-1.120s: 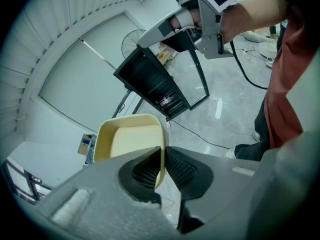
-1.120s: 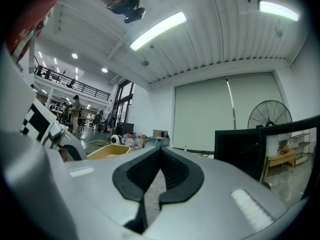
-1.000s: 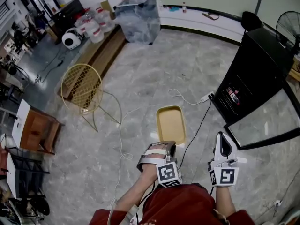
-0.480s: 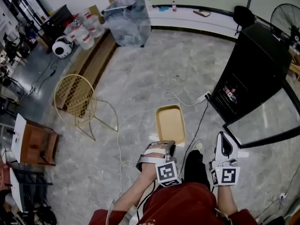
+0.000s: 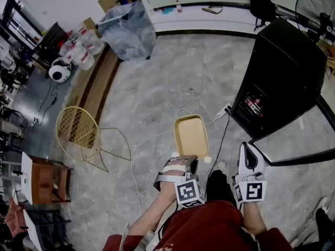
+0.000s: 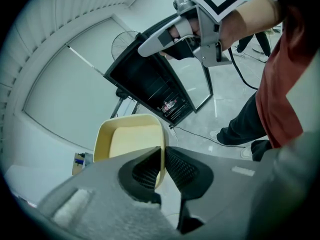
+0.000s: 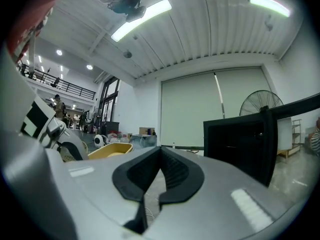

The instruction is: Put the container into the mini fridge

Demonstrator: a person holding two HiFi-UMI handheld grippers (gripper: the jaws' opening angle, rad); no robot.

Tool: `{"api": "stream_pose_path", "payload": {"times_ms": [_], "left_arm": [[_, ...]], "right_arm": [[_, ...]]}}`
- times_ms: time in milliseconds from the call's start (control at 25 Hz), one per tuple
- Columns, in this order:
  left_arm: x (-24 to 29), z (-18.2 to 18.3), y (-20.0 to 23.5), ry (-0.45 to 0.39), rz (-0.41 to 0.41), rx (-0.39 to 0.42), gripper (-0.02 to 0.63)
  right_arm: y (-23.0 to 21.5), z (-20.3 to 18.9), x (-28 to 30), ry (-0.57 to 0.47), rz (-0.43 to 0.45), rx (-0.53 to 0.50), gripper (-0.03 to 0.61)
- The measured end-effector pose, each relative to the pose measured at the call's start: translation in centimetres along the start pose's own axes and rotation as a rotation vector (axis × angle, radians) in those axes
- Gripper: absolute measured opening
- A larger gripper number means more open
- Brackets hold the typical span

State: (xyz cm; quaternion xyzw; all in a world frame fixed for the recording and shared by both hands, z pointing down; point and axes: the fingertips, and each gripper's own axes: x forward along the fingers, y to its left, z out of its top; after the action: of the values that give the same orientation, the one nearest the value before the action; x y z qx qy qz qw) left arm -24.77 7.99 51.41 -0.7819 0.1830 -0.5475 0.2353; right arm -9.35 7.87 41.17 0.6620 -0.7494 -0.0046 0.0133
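The pale yellow, shallow container (image 5: 191,136) hangs above the floor, held out ahead of the person. My left gripper (image 5: 184,162) is shut on the container's near rim; in the left gripper view the rim (image 6: 161,154) sits pinched between the ribbed pads. The black mini fridge (image 5: 282,72) stands at the right with its glass door (image 5: 298,143) swung open, drinks showing on a shelf. My right gripper (image 5: 249,156) is beside the open door, jaws together with nothing between them. The right gripper view shows the container (image 7: 110,150) at its left and the fridge (image 7: 245,139) at its right.
A white cable and power strip (image 5: 226,109) lie on the marble floor in front of the fridge. A yellow wire chair (image 5: 78,135) stands to the left, a wooden table (image 5: 47,182) beyond it. A clear bin (image 5: 128,27) and a fan (image 5: 314,4) stand by the far wall.
The person has stepped toward the fridge, which now looks larger and nearer. Both grippers travelled along, the container still in the left one. A dark trouser leg now shows between them.
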Motion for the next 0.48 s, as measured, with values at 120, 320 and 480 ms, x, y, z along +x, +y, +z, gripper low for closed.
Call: {"api": "stream_pose_path", "payload": {"times_ms": [120, 320, 480], "left_arm": [[2.8, 2.5, 2.6, -0.009, -0.016, 0.008, 0.037], [7.2, 7.0, 6.2, -0.042, -0.045, 0.041, 0.037], [10.1, 10.8, 8.6, -0.067, -0.069, 0.081, 0.035]], "right_arm": [[-3.3, 0.0, 2.5, 0.009, -0.013, -0.003, 0.000], [-9.3, 0.1, 5.7, 0.016, -0.065, -0.004, 0.001], [-13.7, 0.2, 7.5, 0.030, -0.102, -0.001, 0.000]]}}
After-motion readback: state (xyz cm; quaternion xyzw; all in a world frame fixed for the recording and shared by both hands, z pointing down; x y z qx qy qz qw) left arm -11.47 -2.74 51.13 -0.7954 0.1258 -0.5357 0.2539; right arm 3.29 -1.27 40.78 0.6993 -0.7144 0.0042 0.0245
